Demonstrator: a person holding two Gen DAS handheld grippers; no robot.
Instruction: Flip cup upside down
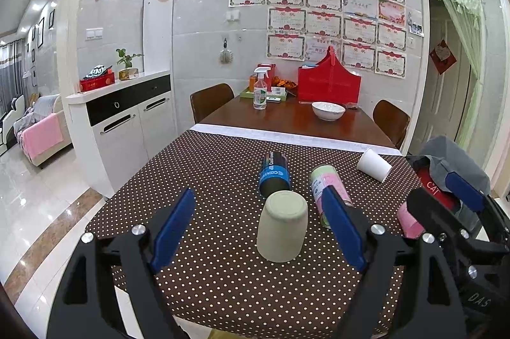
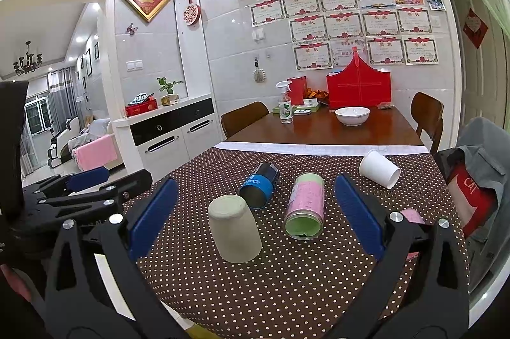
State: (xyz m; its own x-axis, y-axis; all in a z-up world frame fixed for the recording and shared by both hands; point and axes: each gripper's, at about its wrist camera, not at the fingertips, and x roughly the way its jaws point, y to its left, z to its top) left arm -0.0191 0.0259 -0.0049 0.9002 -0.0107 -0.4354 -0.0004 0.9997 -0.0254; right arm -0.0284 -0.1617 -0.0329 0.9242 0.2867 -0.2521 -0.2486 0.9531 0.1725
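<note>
Pale green-beige plastic cup point(image 1: 282, 230) standing mouth-down on brown polka-dot tablecloth point(image 1: 223, 275), base up, long axis vertical, near front centre. Left gripper point(image 1: 261, 227) spread wide, blue pads either side of cup, not touching. Right gripper point(image 2: 255, 217) also spread, holding nothing. Just behind cup: dark blue can point(image 1: 274, 176) lying on side, mouth toward camera, nearly touching. Right of it, pink-and-green can point(image 2: 304, 206) on side. White paper cup point(image 1: 373, 165) on side near cloth's far right edge. Bare cloth in front of cup.
</note>
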